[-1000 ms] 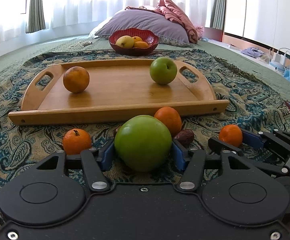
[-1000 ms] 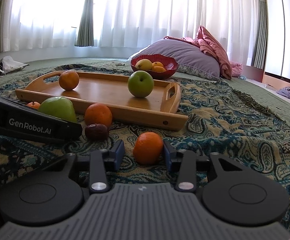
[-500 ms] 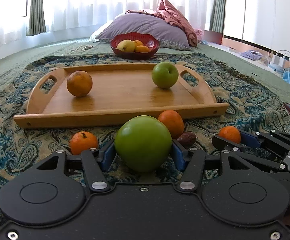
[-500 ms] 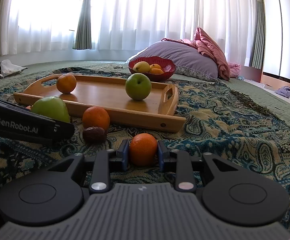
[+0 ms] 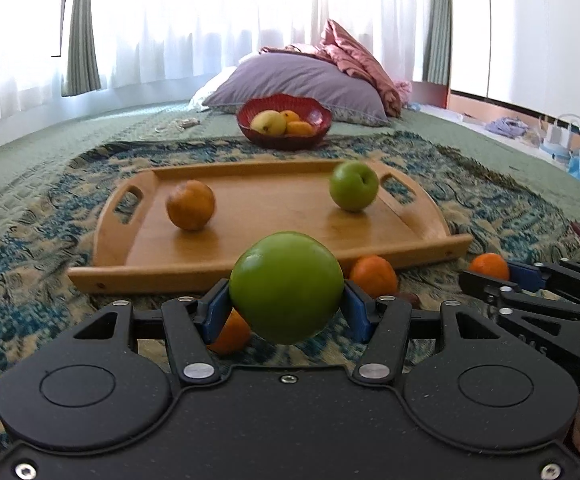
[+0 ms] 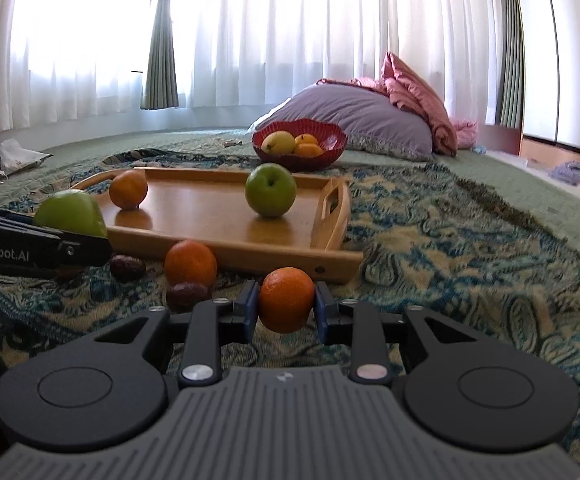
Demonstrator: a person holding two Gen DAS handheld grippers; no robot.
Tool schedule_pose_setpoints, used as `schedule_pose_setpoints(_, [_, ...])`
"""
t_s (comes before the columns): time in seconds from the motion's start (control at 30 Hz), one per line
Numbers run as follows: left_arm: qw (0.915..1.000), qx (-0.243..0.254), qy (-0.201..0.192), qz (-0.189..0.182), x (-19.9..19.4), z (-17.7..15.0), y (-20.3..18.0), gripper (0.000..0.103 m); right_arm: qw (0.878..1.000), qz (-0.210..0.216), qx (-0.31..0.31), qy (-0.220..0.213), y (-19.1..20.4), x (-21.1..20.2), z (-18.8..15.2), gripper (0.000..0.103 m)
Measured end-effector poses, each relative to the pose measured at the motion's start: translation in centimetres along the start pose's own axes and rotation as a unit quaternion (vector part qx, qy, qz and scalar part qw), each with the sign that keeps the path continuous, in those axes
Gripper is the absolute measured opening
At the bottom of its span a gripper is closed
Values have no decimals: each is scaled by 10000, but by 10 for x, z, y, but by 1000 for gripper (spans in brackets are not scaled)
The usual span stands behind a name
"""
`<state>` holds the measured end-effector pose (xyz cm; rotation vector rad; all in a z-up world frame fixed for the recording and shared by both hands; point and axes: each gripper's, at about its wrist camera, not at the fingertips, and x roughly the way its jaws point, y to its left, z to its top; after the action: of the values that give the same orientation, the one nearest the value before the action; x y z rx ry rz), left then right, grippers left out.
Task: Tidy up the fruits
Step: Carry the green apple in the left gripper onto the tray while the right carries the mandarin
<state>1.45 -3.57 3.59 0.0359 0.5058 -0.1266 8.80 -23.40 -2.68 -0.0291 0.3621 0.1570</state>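
In the left wrist view, the left gripper (image 5: 285,306) is clamped on a big green apple (image 5: 285,286), held above the patterned blanket (image 5: 29,280) just in front of the wooden tray (image 5: 273,268). On the tray sit an orange (image 5: 190,211) and a smaller green apple (image 5: 353,191), well apart. A red bowl (image 5: 283,120) of fruit stands beyond. In the right wrist view, the right gripper (image 6: 285,308) is closed on a small orange (image 6: 285,299), near the tray's front corner. Another orange (image 6: 190,263) and two dark fruits (image 6: 187,296) lie on the blanket.
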Motion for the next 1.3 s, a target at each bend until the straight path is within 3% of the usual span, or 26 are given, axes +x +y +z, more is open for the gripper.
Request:
schedule_pose_setpoints(0.63, [9989,-209,-301,308,-2,32,59,56,9996,98,-110,-245,27,15,47,33])
schedule_pose_setpoints(1.1, [9981,-574,7,210,45,46,86,56,9996,44,243,129,30,66,65,33])
schedule_pose_setpoints(1.3, [9980,-611,-57,173,64,76,100,56,10000,-43,57,14,28,77,90,33])
